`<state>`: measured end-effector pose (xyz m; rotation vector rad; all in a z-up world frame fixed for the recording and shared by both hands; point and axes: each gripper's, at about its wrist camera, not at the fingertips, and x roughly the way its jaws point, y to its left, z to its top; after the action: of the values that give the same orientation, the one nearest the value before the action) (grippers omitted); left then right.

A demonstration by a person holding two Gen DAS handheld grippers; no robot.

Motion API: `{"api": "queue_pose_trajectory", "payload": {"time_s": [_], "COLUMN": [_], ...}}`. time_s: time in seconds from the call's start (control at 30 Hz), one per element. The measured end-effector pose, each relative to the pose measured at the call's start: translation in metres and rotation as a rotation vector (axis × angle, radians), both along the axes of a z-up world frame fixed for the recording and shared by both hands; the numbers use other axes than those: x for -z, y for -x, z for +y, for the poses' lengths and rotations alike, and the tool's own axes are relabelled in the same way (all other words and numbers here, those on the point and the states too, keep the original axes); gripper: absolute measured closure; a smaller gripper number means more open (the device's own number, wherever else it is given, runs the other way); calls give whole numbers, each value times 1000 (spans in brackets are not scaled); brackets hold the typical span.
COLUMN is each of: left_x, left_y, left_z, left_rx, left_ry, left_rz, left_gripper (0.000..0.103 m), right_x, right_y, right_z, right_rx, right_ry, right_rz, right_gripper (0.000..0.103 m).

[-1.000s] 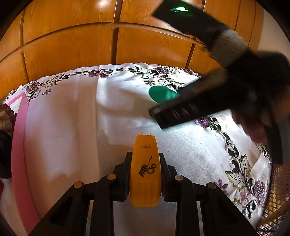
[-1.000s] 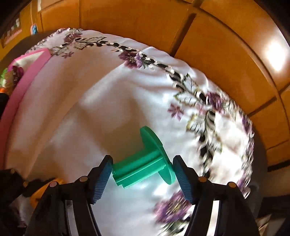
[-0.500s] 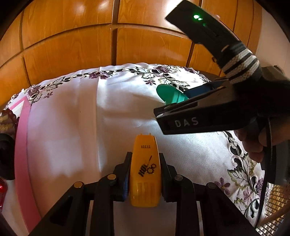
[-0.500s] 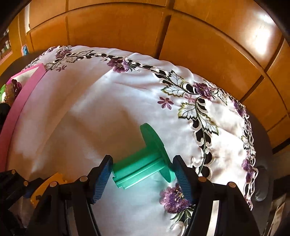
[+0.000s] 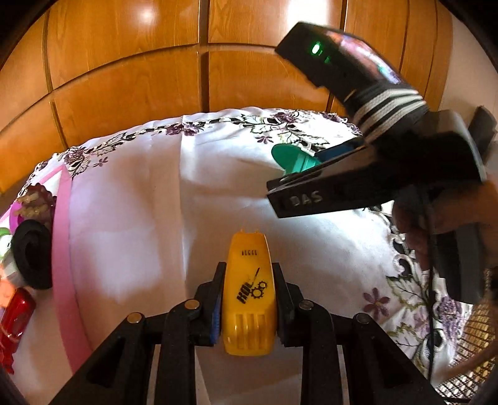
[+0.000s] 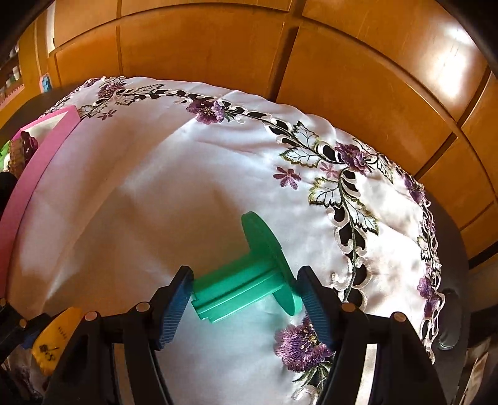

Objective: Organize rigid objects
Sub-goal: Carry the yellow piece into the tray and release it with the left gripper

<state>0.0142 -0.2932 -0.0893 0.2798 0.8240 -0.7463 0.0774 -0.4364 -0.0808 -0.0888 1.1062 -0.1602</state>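
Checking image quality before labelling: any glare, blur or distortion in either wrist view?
Left wrist view: glare spots on the wood panels, the right hand-held gripper slightly motion-blurred, strong fisheye curvature. Right wrist view: sharp on the green spool, a bright glare patch on the panels at upper right.

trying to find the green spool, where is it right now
The green spool sits low in the right wrist view, clamped end to end by the right gripper above the white tablecloth; in the left wrist view it peeks out upper right.
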Motion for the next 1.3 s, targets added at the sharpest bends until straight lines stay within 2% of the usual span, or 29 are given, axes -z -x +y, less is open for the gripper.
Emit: {"api": "queue_pose_trajectory", "payload": {"time_s": [0.27,0.67,0.93,1.3], "left_x": [-33,-78,-87,-81], "left_y": [13,16,13,1], "left_z": [11,50,77,110], "left_rx": [6,-79,-143,-224], "left_ry": [50,119,128,94], "left_rz": [-58,-108,-116,-112], "left_gripper": [77,77,77,77], "right_x": [2,4,4,3], "right_y": [0,1,2,2], "right_z": [4,5,8,12], "right_rx": [-17,-17,-28,-49], "right_ry": [36,56,83,119], "right_rz": [1,5,6,2], "right_gripper": [32,32,32,32]}}
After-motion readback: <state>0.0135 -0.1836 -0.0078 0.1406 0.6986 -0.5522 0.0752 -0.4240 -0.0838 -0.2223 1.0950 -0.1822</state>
